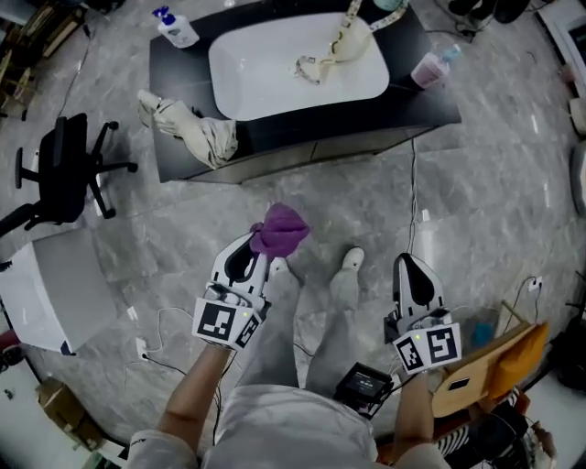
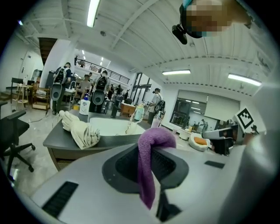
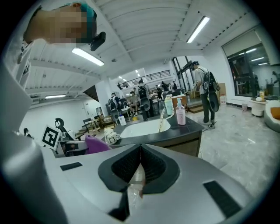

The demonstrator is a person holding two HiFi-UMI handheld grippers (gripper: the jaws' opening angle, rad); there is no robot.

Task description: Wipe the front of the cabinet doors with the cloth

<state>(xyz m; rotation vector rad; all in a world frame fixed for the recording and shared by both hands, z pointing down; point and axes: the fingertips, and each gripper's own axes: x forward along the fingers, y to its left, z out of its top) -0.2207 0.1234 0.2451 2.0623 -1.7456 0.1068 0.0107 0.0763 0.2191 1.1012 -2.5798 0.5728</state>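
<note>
My left gripper (image 1: 255,247) is shut on a purple cloth (image 1: 280,229), which bunches above the jaw tips and hangs down between them in the left gripper view (image 2: 151,144). My right gripper (image 1: 410,264) is shut with nothing held; in the right gripper view its jaws meet at the tips (image 3: 140,148). The cabinet (image 1: 302,154) stands ahead across bare floor, with a black top and a white basin (image 1: 293,64). Its front shows under the countertop (image 2: 65,156) (image 3: 186,146). Both grippers are well short of it, held low in front of the person's legs.
A beige towel (image 1: 194,128) drapes over the counter's left front corner. A blue-capped bottle (image 1: 176,27) and a pink bottle (image 1: 430,68) stand on the counter. An office chair (image 1: 62,172) is at the left, cables (image 1: 414,197) cross the floor, and an orange-and-wood object (image 1: 499,362) sits at the right.
</note>
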